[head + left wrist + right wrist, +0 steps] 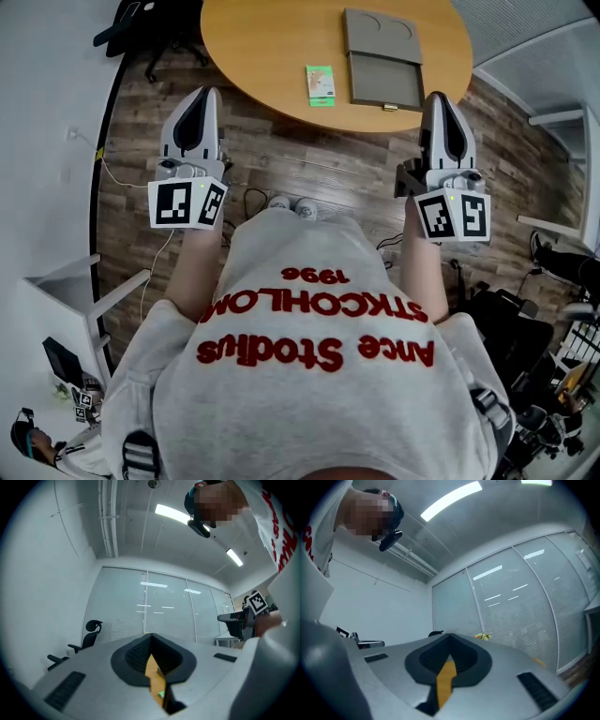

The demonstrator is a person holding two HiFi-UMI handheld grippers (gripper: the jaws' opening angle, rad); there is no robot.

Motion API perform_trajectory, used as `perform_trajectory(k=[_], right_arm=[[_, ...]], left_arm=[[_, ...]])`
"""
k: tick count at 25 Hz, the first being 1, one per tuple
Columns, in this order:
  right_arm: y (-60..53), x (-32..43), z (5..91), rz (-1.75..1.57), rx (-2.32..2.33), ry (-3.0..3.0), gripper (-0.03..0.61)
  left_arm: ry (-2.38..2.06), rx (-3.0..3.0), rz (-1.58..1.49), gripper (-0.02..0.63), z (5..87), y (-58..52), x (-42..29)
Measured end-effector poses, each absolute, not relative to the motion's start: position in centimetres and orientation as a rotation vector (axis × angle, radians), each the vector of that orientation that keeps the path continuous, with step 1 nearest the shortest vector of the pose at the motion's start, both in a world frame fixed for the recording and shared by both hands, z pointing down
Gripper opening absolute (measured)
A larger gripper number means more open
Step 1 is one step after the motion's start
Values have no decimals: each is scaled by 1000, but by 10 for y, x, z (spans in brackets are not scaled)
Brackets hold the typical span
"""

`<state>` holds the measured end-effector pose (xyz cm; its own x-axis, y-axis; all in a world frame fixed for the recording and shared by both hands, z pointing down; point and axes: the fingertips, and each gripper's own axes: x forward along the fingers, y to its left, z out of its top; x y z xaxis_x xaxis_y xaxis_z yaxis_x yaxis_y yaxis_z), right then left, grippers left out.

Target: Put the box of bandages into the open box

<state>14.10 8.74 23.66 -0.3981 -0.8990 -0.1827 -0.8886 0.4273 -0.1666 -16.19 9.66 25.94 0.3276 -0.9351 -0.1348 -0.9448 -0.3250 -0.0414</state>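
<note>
On the round wooden worktop (272, 56), head view, the green box of bandages (320, 84) is lying flat just left of the open box (384, 82), not touching it. We're holding the left gripper (208, 92) and right gripper (437, 97) at the worktop's near edge, well apart from each other. Left gripper view: jaws are sitting together, nothing between them, with a green sliver showing through the slit below. Right gripper view: jaws are also sitting together, empty.

A light grey sweatshirt (309, 394) with big red letters. The left tongs (209, 92) and right tongs (438, 96) are grey and black.
</note>
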Motion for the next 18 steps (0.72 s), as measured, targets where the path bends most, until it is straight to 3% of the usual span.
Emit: perform_trajectory(k=[18], right_arm=[[31,150,253,-142,-1534,2460,6]], left_arm=[[1738,-2484,136,6,268,34,-140]])
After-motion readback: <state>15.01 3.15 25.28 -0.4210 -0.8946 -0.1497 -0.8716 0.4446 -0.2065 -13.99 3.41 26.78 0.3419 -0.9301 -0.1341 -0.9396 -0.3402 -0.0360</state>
